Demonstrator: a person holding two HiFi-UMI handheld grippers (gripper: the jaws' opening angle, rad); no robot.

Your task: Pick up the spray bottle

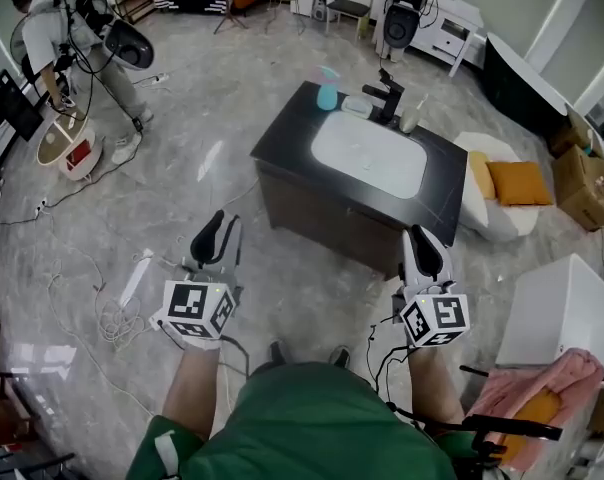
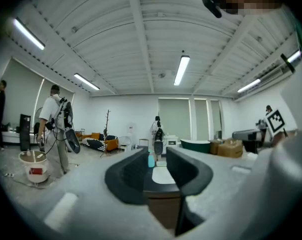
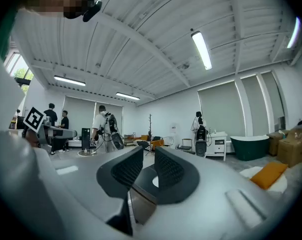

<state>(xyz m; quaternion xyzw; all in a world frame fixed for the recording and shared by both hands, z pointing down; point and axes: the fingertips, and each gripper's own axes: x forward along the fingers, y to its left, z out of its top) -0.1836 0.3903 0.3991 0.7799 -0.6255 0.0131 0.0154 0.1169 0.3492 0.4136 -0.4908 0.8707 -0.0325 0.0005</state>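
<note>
Jaws of the left gripper (image 2: pixel 157 156) stand apart with a narrow gap and clamp nothing. Jaws of the right gripper (image 3: pixel 148 158) likewise stand apart and hold nothing. You hold both grippers side by side above the floor (image 1: pixel 182 168), well apart from the dark surface (image 1: pixel 282 138) of the vanity ahead of you, and both sets of jaws point toward it. The spray bottle (image 1: pixel 327 88), pale blue, stands upright at the far left corner of that surface, just beside the white basin (image 1: pixel 367 158). In the left gripper view the spray bottle shows through the gap between the jaws, far beyond them and untouched. A black faucet (image 1: pixel 387 98) stands at the far edge of the basin, to the right of the spray bottle. A small pale item (image 1: pixel 357 106) lies between the spray bottle and the faucet; it may be a soap dish, but it shows too small to confirm. A person (image 1: pixel 52 38) carrying equipment stands well apart at the far left of the room.
</note>
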